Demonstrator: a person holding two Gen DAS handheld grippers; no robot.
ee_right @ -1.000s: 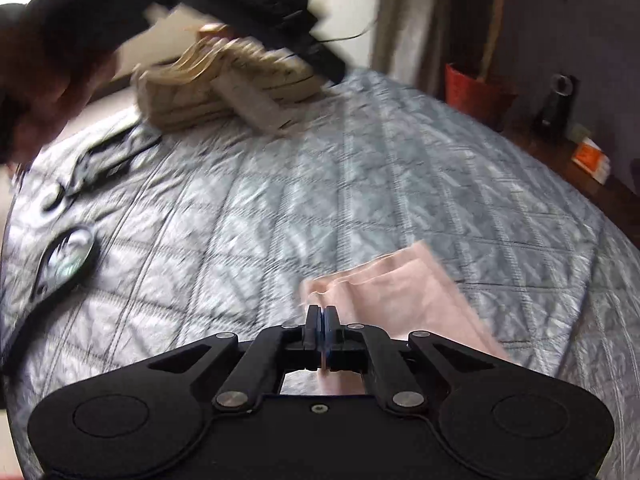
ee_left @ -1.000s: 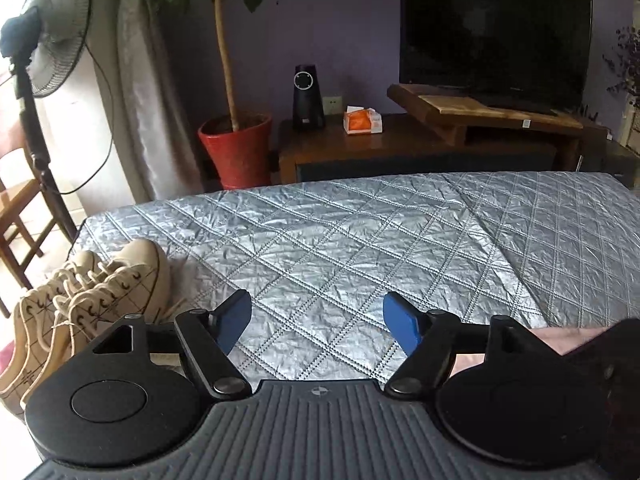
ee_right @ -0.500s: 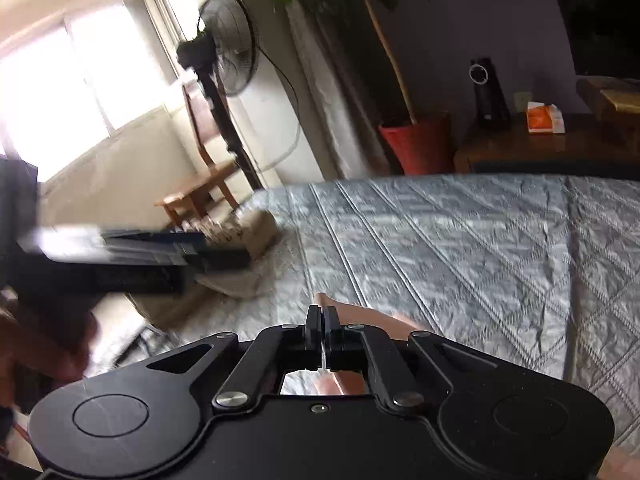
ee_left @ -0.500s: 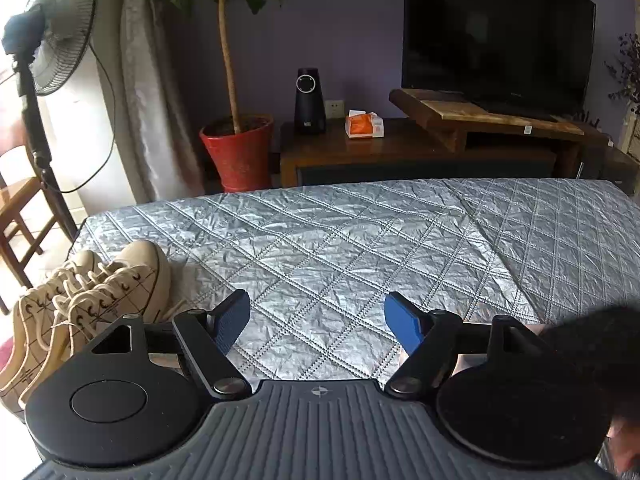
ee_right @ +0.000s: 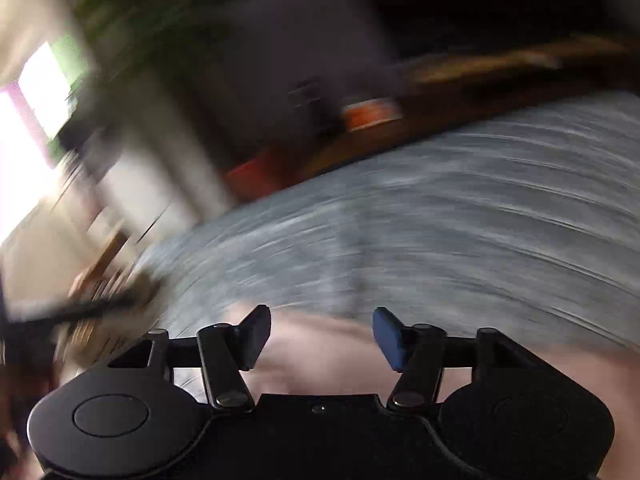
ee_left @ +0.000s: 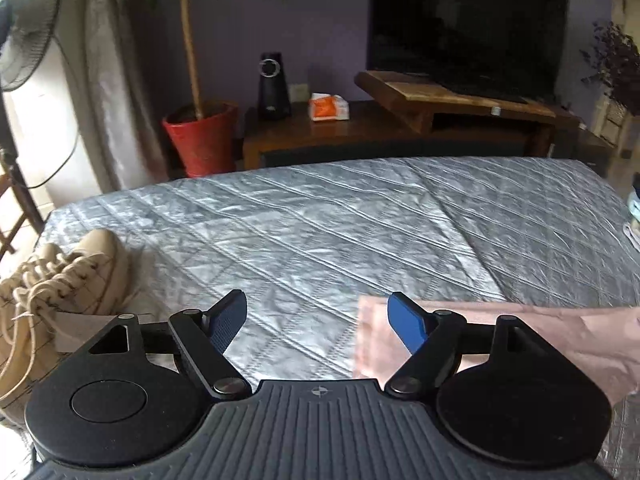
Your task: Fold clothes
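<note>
R gripper fingers, shut on the pink cloth a sec ago, have just been opening; now apart w/ cloth lying below between them, pads not pressing it. R view now heavily motion-blurred and tilted. In L view, pink cloth now spreads flat on the bed cover at 4 o'clock, reaching under the right finger; the dark shape there is gone.

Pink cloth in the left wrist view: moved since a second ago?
Yes. The pink folded cloth has spread leftward across the grey quilted bed cover, toward the beige lace-up sneakers; its edge now lies behind the left gripper, open.
</note>
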